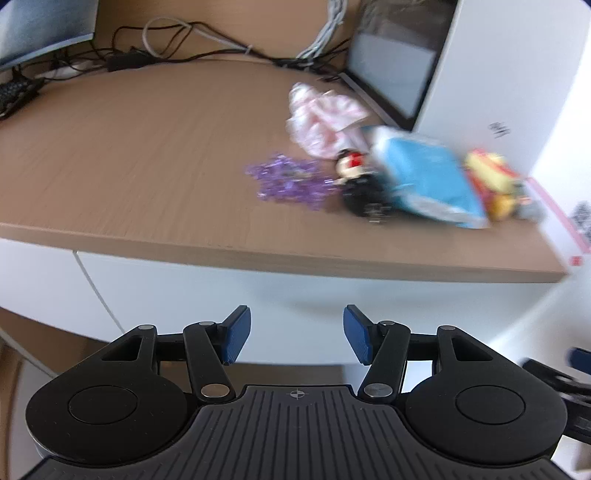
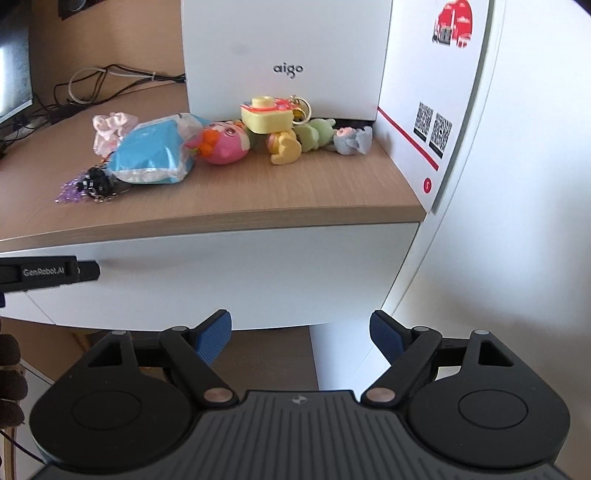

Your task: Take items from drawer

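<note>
Small items lie in a row on the wooden desk top [image 2: 258, 199]: a blue packet [image 2: 151, 155] [image 1: 424, 173], a pink scrunchie [image 2: 110, 129] [image 1: 325, 118], purple beads [image 1: 288, 181], a black figure keychain [image 1: 358, 181] [image 2: 96, 181], a pink round toy [image 2: 221, 144], a yellow camera toy [image 2: 266, 114] and a grey plush [image 2: 351, 140]. The white drawer front [image 2: 240, 273] [image 1: 221, 295] sits shut under the desk edge. My left gripper [image 1: 297, 334] is open and empty below the desk edge. My right gripper [image 2: 301, 338] is open and empty before the drawer front.
A white aigo box [image 2: 284, 55] stands behind the toys. A white panel with QR codes [image 2: 432, 129] closes the right side. Cables [image 1: 184, 40] and a monitor [image 1: 37, 29] sit at the desk's back left. The left gripper's body [image 2: 48, 275] pokes in from the left.
</note>
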{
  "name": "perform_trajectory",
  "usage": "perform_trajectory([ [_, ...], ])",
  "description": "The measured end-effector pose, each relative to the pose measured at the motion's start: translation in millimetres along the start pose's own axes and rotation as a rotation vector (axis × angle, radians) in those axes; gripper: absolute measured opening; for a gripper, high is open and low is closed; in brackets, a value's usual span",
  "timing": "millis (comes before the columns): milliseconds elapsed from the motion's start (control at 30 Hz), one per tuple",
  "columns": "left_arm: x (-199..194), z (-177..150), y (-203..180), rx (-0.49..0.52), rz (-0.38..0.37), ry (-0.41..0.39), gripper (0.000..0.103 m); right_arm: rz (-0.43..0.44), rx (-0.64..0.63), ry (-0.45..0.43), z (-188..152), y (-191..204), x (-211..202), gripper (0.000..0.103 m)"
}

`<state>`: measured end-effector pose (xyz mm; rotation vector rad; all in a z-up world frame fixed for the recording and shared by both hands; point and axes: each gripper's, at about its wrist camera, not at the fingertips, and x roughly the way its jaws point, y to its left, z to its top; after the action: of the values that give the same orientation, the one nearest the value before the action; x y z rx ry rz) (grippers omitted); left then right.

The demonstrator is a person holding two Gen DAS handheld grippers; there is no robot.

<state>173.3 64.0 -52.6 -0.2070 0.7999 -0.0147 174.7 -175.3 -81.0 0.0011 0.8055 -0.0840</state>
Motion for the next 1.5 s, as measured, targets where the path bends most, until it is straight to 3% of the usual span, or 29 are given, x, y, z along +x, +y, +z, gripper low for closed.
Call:
perform_trajectory([
  [133, -45.6, -14.2, -15.7, 0.02, -0.072, -0.049, 0.06, 0.023, -0.001, -0.031, -0.2, 5.8, -22.8, 0.083],
  [233, -75.9, -20.0, -24.6, 0.069, -0.13, -0.075, 0.06, 0.052, 0.0, -0.096, -4.8, 9.8, -50.7, 0.089],
  [400, -125.6, -44.4, -35.8, 0.124, -0.043, -0.186, 0.059, 0.063, -0.004, -0.195, -15.8, 12.8, -87.8, 0.093],
  [467, -137.8, -48.4, -40.7, 0.126, -0.007, -0.212, 0.059, 0.06, -0.005, -0.23, -20.7, 13.5, -98.4, 0.103],
  [600, -155.9, -59.3, -52.4, 0.158, 0.064, -0.262, 0.059, 0.052, -0.059, -0.289, -30.1, 17.9, -112.9, 0.103],
  [967, -160.2, -71.6, -72.9, 0.119, 0.135, -0.252, 0.057, 0.062, -0.018, -0.277, -41.2, -3.9, -115.9, 0.103],
  [1500, -159.7, -74.7, -74.0, 0.123, 0.109, -0.254, 0.057, 0.064, -0.034, -0.28, -46.8, 2.4, -118.4, 0.103],
])
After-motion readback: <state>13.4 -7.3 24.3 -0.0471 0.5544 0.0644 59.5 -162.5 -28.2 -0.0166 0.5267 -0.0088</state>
